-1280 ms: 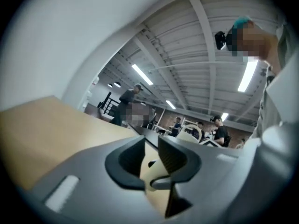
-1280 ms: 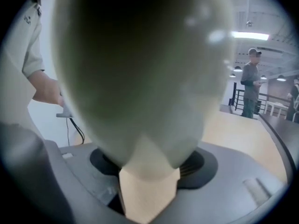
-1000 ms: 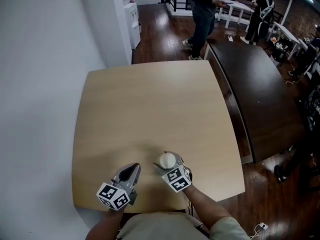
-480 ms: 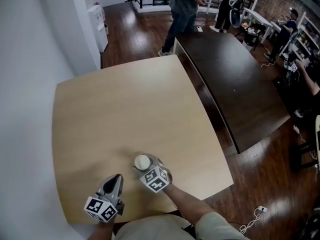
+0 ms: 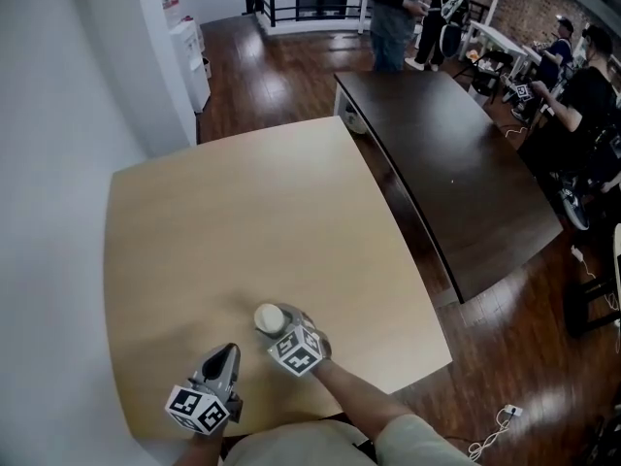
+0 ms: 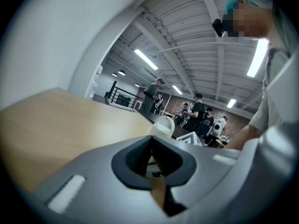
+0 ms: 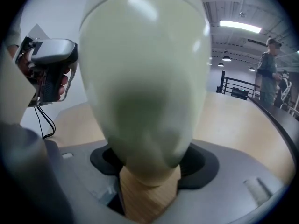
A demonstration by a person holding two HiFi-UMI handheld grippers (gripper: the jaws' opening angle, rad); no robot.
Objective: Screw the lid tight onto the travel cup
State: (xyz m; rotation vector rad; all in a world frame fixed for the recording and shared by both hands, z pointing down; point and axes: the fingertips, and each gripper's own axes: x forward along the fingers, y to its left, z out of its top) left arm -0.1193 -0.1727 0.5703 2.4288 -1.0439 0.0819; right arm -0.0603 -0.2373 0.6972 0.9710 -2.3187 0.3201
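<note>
- One travel cup (image 5: pixel 269 317), clamped between your right gripper's (image 5: pixel 282 329) wide-set jaws, over the one light table (image 5: pixel 233 212).
- Your left gripper (image 5: pixel 226 354): jaws closed, empty.

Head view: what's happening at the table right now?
The person's right gripper grips the cup, which is upright near the front edge of the table. The left gripper is shut and empty, beside the cup and apart from it.
</note>
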